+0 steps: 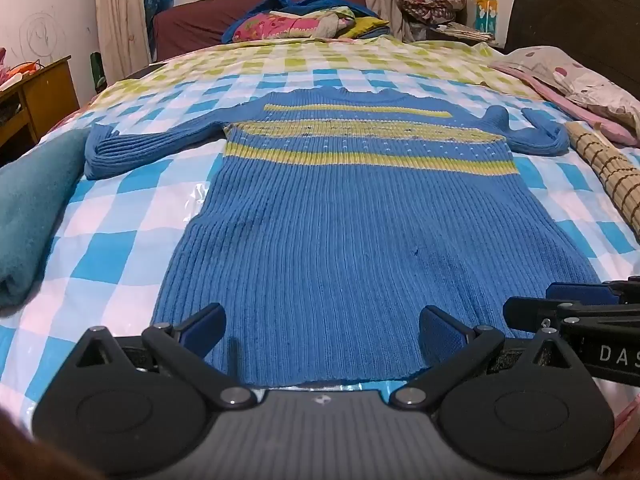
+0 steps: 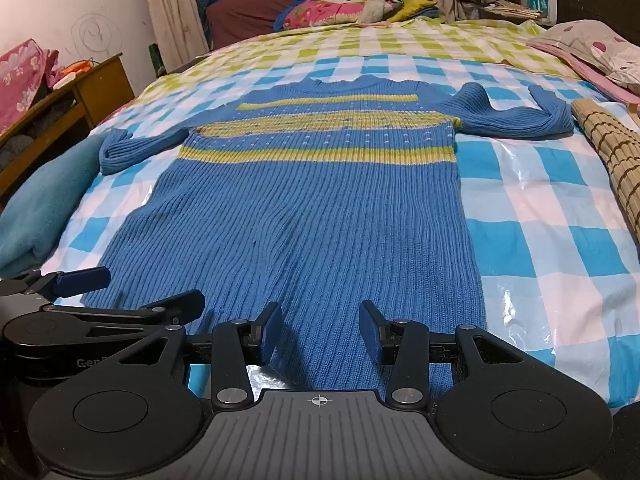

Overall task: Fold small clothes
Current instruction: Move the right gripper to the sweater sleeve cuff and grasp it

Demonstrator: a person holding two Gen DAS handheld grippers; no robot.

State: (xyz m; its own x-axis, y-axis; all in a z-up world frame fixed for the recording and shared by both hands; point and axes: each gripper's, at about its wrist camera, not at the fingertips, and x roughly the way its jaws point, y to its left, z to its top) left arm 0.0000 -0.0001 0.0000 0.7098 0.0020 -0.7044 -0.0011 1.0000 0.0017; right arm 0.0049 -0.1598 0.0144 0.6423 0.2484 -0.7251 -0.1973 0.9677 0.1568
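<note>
A blue ribbed sweater [image 1: 352,216] with yellow stripes lies spread flat on the checked bedsheet [image 1: 120,248], collar at the far end and both sleeves out to the sides. My left gripper [image 1: 322,330] hovers over the near hem toward its left corner, jaws wide open and nothing pinched. In the right wrist view the same sweater [image 2: 304,208] fills the middle, and my right gripper [image 2: 321,330] stands open over the hem's right part, its pads apart with knit lying beneath the gap. Each gripper shows at the edge of the other's view: right gripper [image 1: 560,300], left gripper [image 2: 136,292].
A folded teal blanket [image 1: 36,208] lies left of the sweater. A rolled bamboo mat [image 1: 608,176] and a pink spotted pillow [image 1: 580,80] lie on the right. A heap of clothes [image 1: 304,20] sits at the far end, with a wooden cabinet [image 1: 36,96] beside the bed.
</note>
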